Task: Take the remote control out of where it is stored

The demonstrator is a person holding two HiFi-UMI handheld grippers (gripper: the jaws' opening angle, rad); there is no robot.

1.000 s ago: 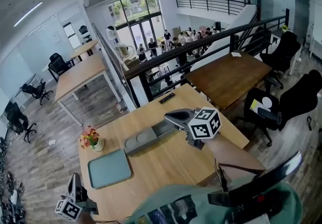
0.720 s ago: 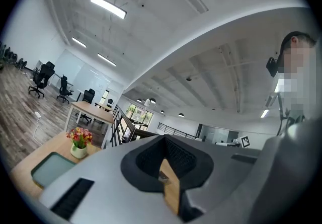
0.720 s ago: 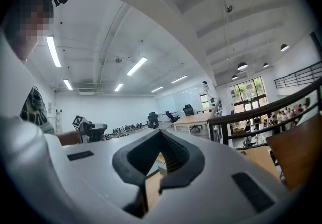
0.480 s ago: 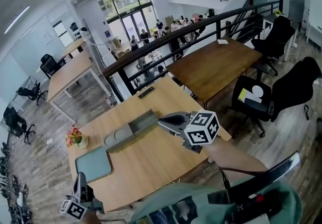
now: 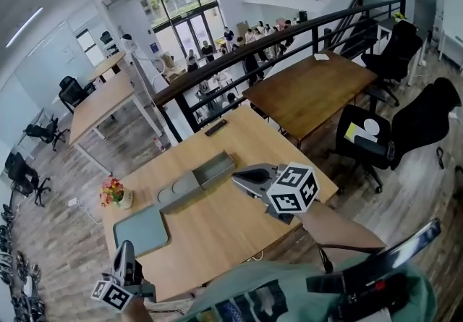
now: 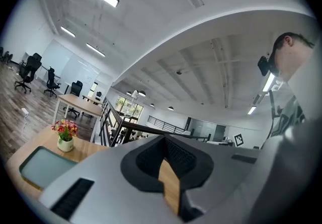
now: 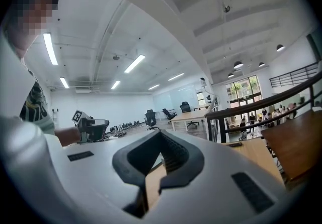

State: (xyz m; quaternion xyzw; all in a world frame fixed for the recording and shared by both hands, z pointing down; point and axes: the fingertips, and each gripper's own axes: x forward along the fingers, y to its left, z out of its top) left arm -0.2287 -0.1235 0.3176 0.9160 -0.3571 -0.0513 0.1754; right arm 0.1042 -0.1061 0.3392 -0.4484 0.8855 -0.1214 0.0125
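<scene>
A long grey storage tray [image 5: 194, 181] lies across the wooden table [image 5: 217, 234]; its right end is an open box compartment whose contents I cannot see. A small black flat object like a remote [image 5: 215, 127] lies at the table's far edge. My right gripper [image 5: 236, 178] hovers level just right of the tray's box end, jaws together and empty [image 7: 160, 136]. My left gripper [image 5: 128, 247] is at the near left table edge, beside the teal mat [image 5: 141, 230], shut with nothing held [image 6: 163, 141].
A small pot of flowers [image 5: 113, 192] stands left of the tray, near the mat [image 6: 43, 167]. A black railing [image 5: 239, 60] runs behind the table, with another brown table [image 5: 311, 89] and office chairs [image 5: 405, 132] to the right.
The head view has swung, so the table sits more centrally. My right gripper has eased back from over the tray's box end. My left gripper has shifted rightward along the near edge.
</scene>
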